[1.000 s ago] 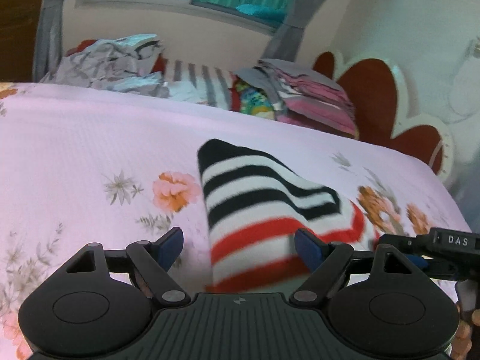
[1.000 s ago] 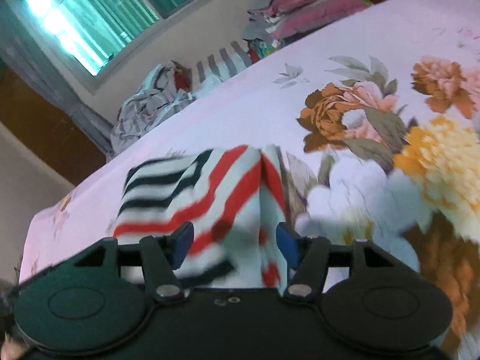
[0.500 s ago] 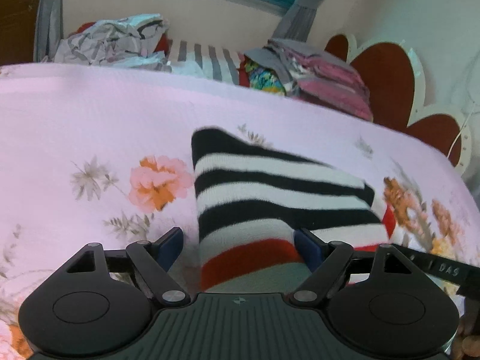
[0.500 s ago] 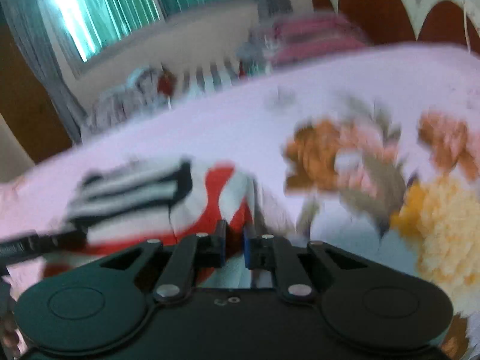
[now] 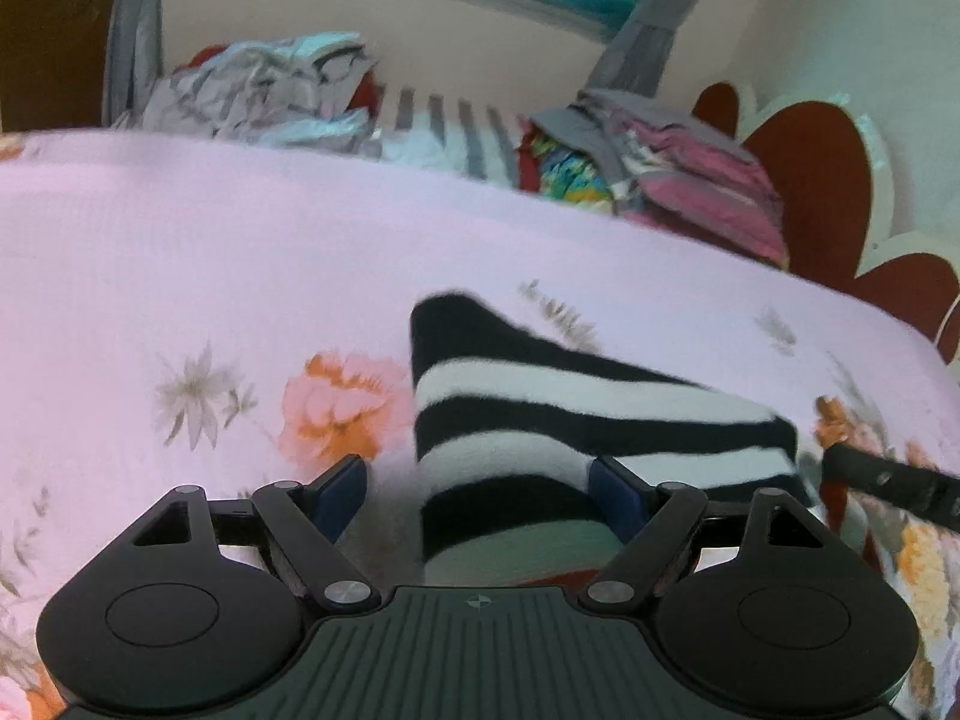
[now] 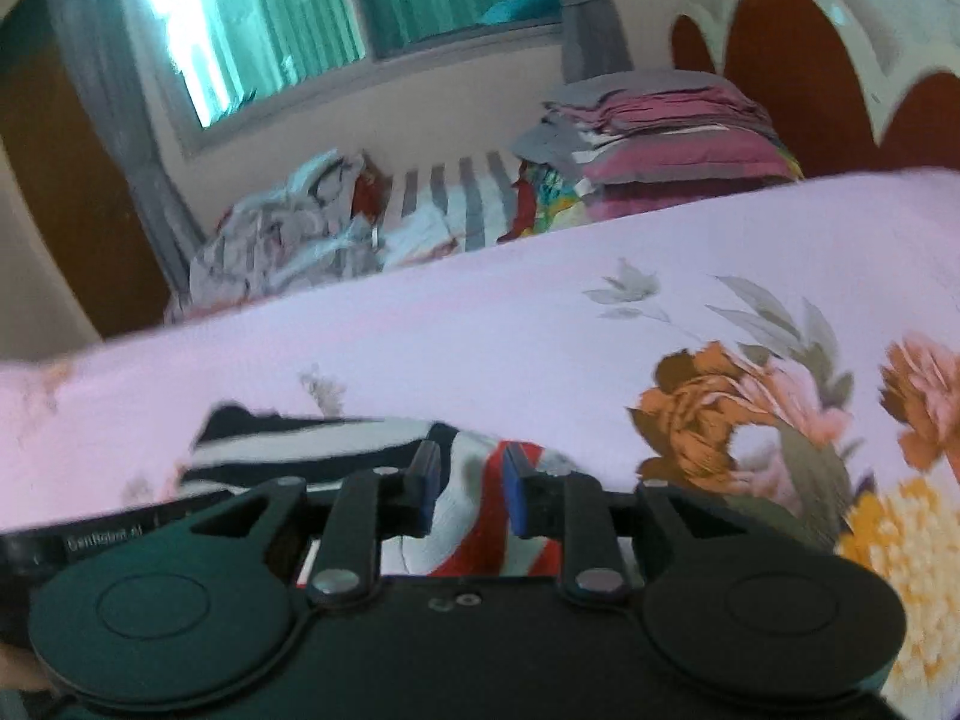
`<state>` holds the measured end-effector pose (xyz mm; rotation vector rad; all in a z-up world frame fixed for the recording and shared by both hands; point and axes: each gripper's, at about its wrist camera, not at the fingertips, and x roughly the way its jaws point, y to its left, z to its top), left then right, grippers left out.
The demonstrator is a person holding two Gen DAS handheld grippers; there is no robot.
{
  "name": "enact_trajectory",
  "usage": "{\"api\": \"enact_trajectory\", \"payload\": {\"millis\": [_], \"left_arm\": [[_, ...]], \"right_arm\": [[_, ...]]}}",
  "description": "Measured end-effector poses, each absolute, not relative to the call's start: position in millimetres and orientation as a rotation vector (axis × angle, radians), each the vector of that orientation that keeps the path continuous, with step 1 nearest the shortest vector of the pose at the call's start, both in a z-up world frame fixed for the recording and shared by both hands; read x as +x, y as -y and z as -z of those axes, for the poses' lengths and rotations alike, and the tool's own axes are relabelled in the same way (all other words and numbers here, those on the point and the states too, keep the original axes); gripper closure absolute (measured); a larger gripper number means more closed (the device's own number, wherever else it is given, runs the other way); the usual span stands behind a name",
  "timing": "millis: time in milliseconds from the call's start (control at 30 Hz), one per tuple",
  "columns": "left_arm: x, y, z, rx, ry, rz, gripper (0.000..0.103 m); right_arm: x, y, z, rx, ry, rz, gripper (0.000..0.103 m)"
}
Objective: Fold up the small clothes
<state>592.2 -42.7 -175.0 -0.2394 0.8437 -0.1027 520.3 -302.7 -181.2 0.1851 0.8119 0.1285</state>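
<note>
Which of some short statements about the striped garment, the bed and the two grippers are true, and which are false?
1. The striped garment lies on a pink floral bedsheet. True.
2. The left gripper is shut. False: its fingers stand wide apart around the garment.
3. A stack of folded clothes sits at the bed's far side. True.
4. The right gripper holds nothing near it. False: red and white striped cloth lies between its fingers, though the grip itself is unclear.

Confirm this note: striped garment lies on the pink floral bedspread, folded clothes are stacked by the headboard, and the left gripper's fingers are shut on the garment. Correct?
Not quite. The left wrist view shows the left gripper with fingers spread wide, the striped garment between them, ungripped. The garment on the bedspread and the folded stack by the headboard are right.
</note>
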Motion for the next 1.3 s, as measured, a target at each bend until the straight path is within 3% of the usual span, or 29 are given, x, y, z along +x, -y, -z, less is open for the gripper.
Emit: {"api": "enact_trajectory", "payload": {"millis": [233, 367, 500, 667, 1000, 1300], "left_arm": [[588, 47, 174, -0.188, -0.837, 0.112, 0.022], [577, 46, 160, -0.172, -0.83, 0.108, 0.022], [555, 43, 146, -0.15, -0.805, 0.126, 0.022], [529, 40, 138, -0.146, -0.795, 0.171, 0.022], [502, 36, 147, -0.136, -0.798, 0.192, 0.022], [468, 36, 127, -0.126, -0.79, 0.246, 0.022]], "right_arm": [[520, 300, 206, 0.129, -0.849, -0.075, 0.087], [514, 302, 197, 0.151, -0.837, -0.09, 0.084], [492, 307, 177, 0.195, -0.782, -0.118, 0.074], [465, 301, 167, 0.192, -0.78, -0.158, 0.071], [439, 289, 186, 0.097, -0.825, -0.14, 0.073], [397, 305, 155, 0.146, -0.783, -0.163, 0.072]]}}
